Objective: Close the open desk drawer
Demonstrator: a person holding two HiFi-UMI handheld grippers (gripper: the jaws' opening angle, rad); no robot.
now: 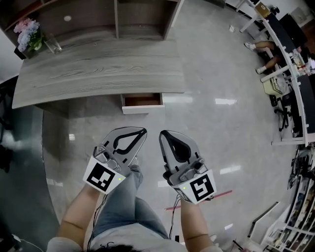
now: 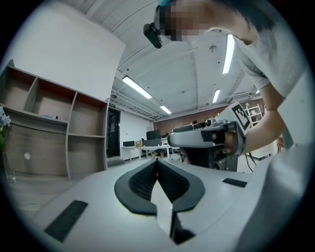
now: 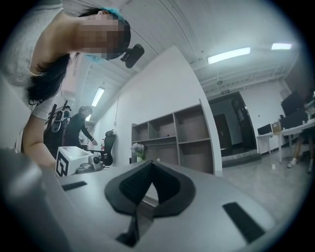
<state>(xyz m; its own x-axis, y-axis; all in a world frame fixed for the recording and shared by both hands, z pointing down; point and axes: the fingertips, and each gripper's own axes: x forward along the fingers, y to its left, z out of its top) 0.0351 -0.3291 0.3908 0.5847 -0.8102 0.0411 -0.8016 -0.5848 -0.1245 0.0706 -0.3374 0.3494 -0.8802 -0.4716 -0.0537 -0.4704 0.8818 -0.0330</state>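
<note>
**Drawer open, both tongs short of the desk**

Nothing of the closing is done, as far as I can judge. The shallow drawer with the white front and reddish-brown inside (image 1: pixel 142 102) stands pulled out from under the near edge of the long grey wood-grain desk (image 1: pixel 98 64), towards that desk's right end. Its front sits clear of the desktop's edge. I stand back from the desk with glossy grey floor (image 1: pixel 216 128) between me and it, and neither tool touches the drawer.

My left tongs (image 1: pixel 143 131) are clenched. In the left gripper view the black ribbed pads (image 2: pixel 141 183) meet at their tips with nothing between them. My right tongs (image 1: pixel 162 133) are the same, their pads (image 3: pixel 133 187) tip to tip on nothing. I hold the two side by side, well short of the desk's front, tips pointed roughly at the drawer.

So all of the job is left. I must step up to the desk, set closed tips against the white front, and push straight in until it sits flush under the desktop. I reckon an off-centre shove might skew it.

At the desk's far left corner stand pink and pale-blue flowers (image 1: pixel 27 32), and behind the desk a brown open shelf unit (image 1: pixel 98 15). Neither is in my way.
</note>
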